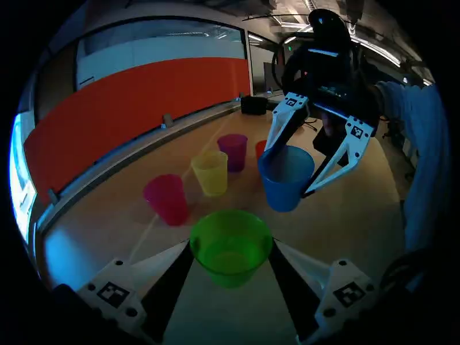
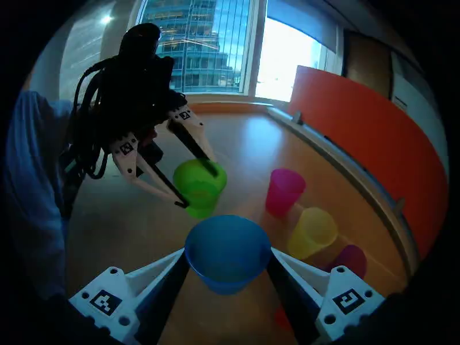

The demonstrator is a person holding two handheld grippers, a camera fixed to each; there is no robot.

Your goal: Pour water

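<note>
Over wooden table (image 1: pixel 351 218), left fingers (image 1: pixel 155 269) grip green cup (image 1: pixel 231 241), seemingly holding water (image 1: pixel 230 263); right fingers (image 2: pixel 150 273) grip blue cup (image 2: pixel 228 253).

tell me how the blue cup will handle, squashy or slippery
Likely light and a bit squashy: the blue cup looks like thin plastic, so the right gripper could flex it. Its smooth wall may slip, though the wider rim should catch.

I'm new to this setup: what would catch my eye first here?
Two bright cups are gripped close together: a green cup in the jaws of the left gripper, a blue cup in those of the right gripper. Beyond them a pink cup, a yellow cup and a purple cup stand on the wooden table, beside an orange wall panel.
</note>
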